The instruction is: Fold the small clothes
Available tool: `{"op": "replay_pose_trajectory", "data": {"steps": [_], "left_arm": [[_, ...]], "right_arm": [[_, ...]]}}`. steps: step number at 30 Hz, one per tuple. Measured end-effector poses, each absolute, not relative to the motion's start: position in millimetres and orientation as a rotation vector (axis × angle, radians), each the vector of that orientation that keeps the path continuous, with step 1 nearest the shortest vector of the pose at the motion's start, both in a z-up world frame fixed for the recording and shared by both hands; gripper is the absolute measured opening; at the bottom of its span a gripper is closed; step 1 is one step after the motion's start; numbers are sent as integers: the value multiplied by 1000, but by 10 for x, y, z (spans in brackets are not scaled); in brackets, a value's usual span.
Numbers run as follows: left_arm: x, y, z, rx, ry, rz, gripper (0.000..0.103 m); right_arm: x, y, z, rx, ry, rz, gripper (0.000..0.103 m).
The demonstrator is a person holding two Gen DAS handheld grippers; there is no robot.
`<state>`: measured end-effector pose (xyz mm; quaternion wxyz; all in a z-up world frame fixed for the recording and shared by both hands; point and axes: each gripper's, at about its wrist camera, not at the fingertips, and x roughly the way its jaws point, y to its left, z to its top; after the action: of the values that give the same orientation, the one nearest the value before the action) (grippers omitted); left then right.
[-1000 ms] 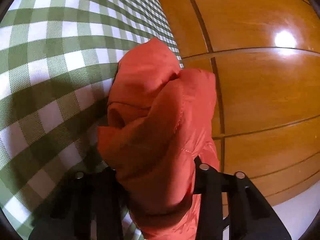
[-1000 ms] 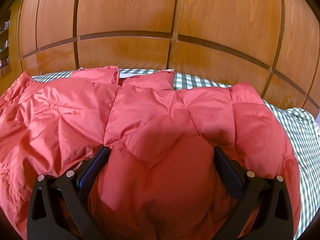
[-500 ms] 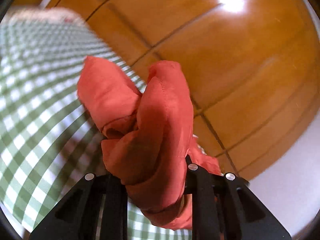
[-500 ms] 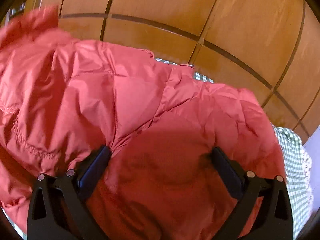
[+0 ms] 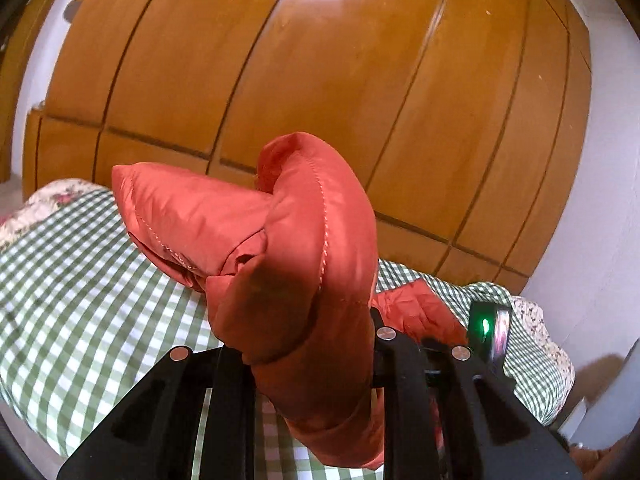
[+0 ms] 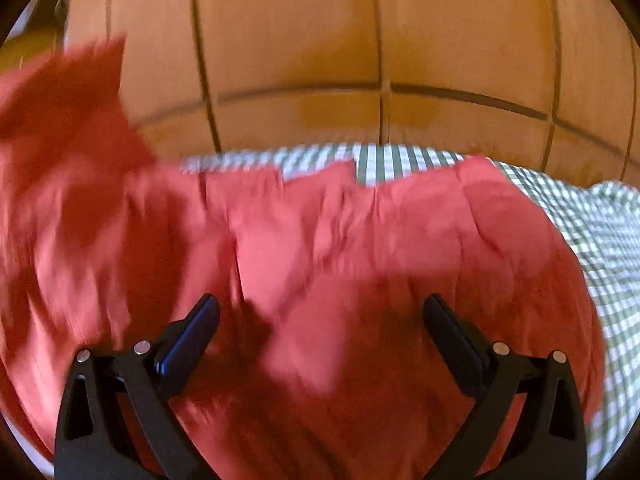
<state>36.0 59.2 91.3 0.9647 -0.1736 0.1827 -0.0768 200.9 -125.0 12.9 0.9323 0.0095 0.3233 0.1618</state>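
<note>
Red quilted jacket is bunching in my clamped left claw; my right claw is gaping over it, folding barely begun.

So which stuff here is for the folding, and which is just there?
For the job:
- red puffer jacket
- left hand-held gripper, pinching a bunched part of the jacket
- right hand-held gripper, its jaws wide apart over the jacket
- green checked bedspread, the surface it is folded on

Just there:
- wooden wardrobe
- floral quilt under the bedspread
</note>
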Motion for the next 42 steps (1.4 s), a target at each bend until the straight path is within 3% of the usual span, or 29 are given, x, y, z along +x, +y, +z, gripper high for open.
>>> {"op": "replay_pose_trajectory", "data": {"steps": [5, 9, 13, 18, 26, 35, 42], "left_arm": [[424, 475, 895, -301, 402, -157, 19], [548, 249, 865, -223, 440, -157, 19], [587, -49, 996, -76, 413, -183, 19], [610, -239, 1083, 3, 406, -189, 19], [812, -506, 1094, 27, 390, -233, 19], [1082, -1252, 986, 167, 401, -355, 19], [1347, -1791, 633, 283, 445, -418, 20]], "right_arm": [[2435, -738, -234, -155, 775, 364, 101], [2409, -649, -285, -209, 752, 351, 101], [2297, -900, -180, -123, 753, 384, 101], [1849, -1478, 135, -54, 614, 283, 101], [1819, -2116, -121, -93, 679, 94, 101], [1450, -2591, 91, 6, 570, -23, 101], [1504, -3178, -251, 230, 728, -69, 101]]}}
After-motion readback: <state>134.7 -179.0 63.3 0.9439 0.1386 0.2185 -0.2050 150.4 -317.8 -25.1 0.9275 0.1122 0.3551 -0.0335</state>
